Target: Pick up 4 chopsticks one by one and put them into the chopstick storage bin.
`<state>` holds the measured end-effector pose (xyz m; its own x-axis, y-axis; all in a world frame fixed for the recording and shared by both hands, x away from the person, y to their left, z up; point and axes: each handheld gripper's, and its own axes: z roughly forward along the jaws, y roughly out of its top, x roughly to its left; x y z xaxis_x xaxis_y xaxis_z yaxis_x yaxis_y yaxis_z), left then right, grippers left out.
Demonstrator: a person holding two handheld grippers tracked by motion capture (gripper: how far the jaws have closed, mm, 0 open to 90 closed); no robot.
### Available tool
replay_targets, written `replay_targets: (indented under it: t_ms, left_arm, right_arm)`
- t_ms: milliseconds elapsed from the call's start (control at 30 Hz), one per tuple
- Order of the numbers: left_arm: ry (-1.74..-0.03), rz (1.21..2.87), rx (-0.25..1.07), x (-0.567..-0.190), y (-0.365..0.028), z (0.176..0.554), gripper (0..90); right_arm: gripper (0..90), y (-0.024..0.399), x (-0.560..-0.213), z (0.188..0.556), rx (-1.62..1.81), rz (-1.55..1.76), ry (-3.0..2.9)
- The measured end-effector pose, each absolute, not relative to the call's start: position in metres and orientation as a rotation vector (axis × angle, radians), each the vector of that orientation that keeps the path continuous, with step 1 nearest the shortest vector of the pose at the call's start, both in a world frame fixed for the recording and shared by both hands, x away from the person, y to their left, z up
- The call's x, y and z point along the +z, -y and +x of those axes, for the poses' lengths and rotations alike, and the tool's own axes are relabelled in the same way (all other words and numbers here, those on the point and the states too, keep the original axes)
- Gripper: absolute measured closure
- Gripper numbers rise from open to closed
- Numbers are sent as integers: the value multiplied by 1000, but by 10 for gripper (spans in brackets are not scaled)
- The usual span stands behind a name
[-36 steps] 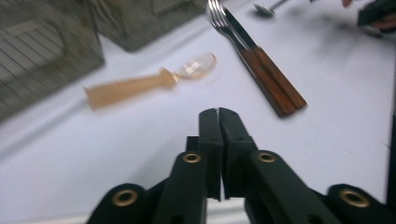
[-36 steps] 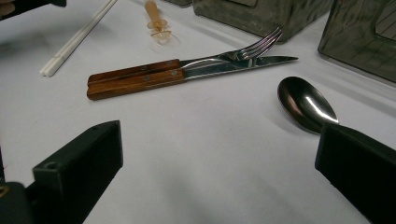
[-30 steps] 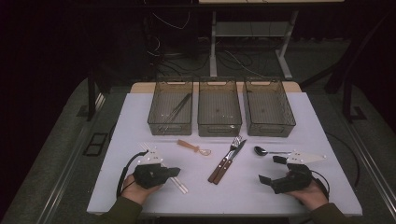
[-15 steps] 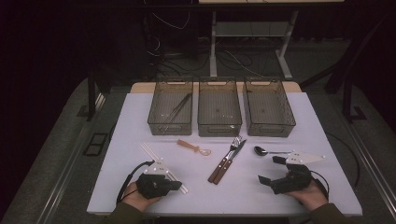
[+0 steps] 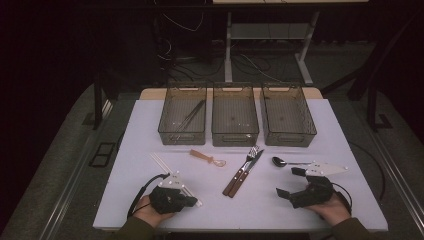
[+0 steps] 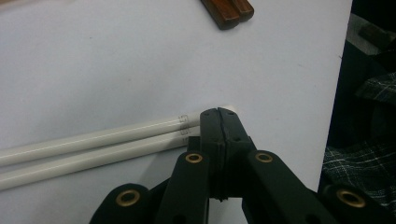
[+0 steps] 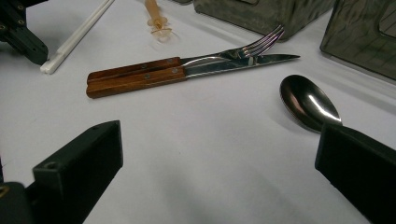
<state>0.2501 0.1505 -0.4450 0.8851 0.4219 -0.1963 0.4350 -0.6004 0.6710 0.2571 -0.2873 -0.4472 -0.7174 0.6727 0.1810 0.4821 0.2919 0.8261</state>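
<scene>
My left gripper [image 5: 192,201] rests near the table's front left with its jaws shut against each other [image 6: 218,113]. A pair of white chopsticks [image 5: 161,163] lies slantwise on the table and runs under it; their ends [image 6: 93,140] pass beneath the shut tips, with nothing clamped. My right gripper [image 5: 290,181] sits at the front right, open and empty [image 7: 222,140]. Ahead of it lie a wooden-handled fork and knife [image 7: 140,74] side by side and a metal spoon [image 7: 308,100].
Three clear grey bins stand in a row at the back: left [image 5: 165,131], which holds long thin dark utensils, middle [image 5: 235,137] and right [image 5: 289,139]. A small orange-handled tool [image 5: 206,158] lies mid-table. The white table [image 5: 140,120] ends close to both hands.
My left gripper has slid along the white chopsticks toward the table's front edge. The right gripper and the cutlery have not moved.
</scene>
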Motion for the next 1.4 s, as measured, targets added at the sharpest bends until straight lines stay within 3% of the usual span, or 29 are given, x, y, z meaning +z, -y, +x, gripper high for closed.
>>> replay_targets:
  t_ms: [1400]
  left_arm:
    - [-559,2303,-2,-447,-125,269,894]
  right_arm:
    - [11,287,-448,258,1389,1064,-2361]
